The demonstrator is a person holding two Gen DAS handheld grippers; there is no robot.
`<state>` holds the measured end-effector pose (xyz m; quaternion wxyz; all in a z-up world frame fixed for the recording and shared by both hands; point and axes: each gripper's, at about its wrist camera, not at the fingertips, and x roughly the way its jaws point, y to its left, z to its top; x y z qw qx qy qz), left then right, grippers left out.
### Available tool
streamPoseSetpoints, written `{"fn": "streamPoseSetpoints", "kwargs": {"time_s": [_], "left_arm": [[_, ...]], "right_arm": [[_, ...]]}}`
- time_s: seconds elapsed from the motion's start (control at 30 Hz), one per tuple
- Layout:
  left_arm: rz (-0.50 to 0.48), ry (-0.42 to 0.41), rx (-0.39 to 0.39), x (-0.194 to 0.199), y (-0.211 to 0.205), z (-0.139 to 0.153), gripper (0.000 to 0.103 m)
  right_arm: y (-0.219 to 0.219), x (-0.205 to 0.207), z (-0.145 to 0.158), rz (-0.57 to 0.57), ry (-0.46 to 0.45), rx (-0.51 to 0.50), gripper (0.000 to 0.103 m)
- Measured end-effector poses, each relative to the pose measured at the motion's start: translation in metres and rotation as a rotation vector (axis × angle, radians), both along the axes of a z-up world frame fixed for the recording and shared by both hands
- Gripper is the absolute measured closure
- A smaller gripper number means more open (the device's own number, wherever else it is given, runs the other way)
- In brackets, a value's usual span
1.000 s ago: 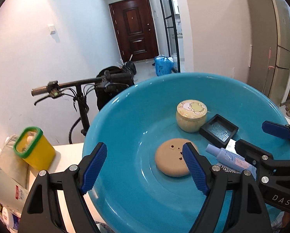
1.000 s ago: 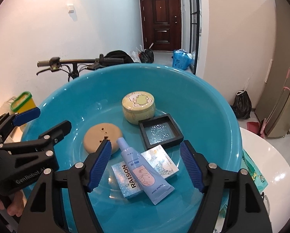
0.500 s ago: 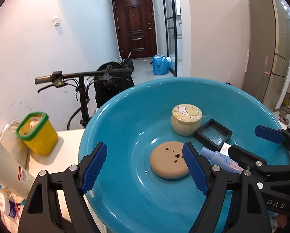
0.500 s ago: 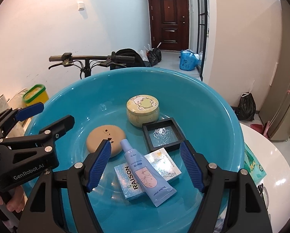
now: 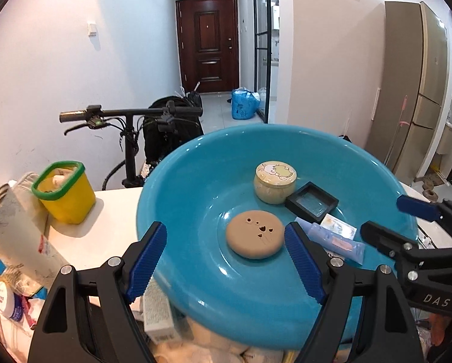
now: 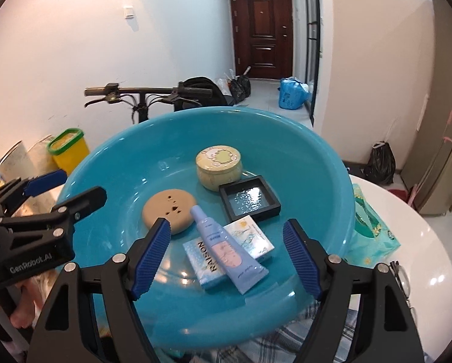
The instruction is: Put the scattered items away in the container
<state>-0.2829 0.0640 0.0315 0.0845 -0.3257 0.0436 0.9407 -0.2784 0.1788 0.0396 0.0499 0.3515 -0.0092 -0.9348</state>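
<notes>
The blue basin (image 6: 332,178) sits on the white round table (image 6: 431,260), its rim overhanging clutter at the near edge. Five items lie in its flat bottom. At the rear stands a round cream tin (image 6: 219,168) with a cartoon-printed lid. Touching its right front is a black square tray (image 6: 249,201) with a glossy, reflective inset. To the left lies a tan round disc (image 6: 170,210) (flat, pierced with small holes, some heart-shaped). In front, a pale blue tube (image 6: 226,248) lettered "RAISON" lies diagonally across two small light blue boxes (image 6: 250,236), cap end pointing toward the disc and nearly touching it.

The right gripper (image 6: 226,254) hangs over the near part of the basin with its jaws spread wide, the blue ribbed pads flanking the tube and boxes without touching them; nothing is held. The left gripper (image 5: 226,260) likewise hangs over the near rim with jaws wide apart and empty, the tan disc showing between its pads in the left wrist view. Each gripper appears at the edge of the other's view, on the basin's opposite sides.

Outside the basin, a yellow bin (image 5: 64,193) with a green rim stands on the table to the left, beside crumpled packaging (image 5: 17,236). A green tissue pack (image 6: 368,227) lies just beside the basin on the right. Behind the table are a scooter handlebar (image 5: 129,113), a black bag (image 5: 171,130), a dark red door (image 5: 207,44) at the corridor's end and a blue sack (image 5: 244,107) on the floor.
</notes>
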Motion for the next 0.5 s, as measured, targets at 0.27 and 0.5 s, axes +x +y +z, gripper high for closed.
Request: {"fn": "streamPoseSetpoints", "kwargs": {"time_s": [0.27, 0.5], "left_arm": [[-0.02, 0.049, 0.007, 0.041, 0.0, 0.026, 0.021], [-0.04, 0.116, 0.006, 0.082, 0.0, 0.049, 0.021]], "right_arm": [[-0.004, 0.039, 0.035, -0.014, 0.082, 0.025, 0.023], [-0.005, 0.083, 0.059, -0.022, 0.149, 0.017, 0.017]]}}
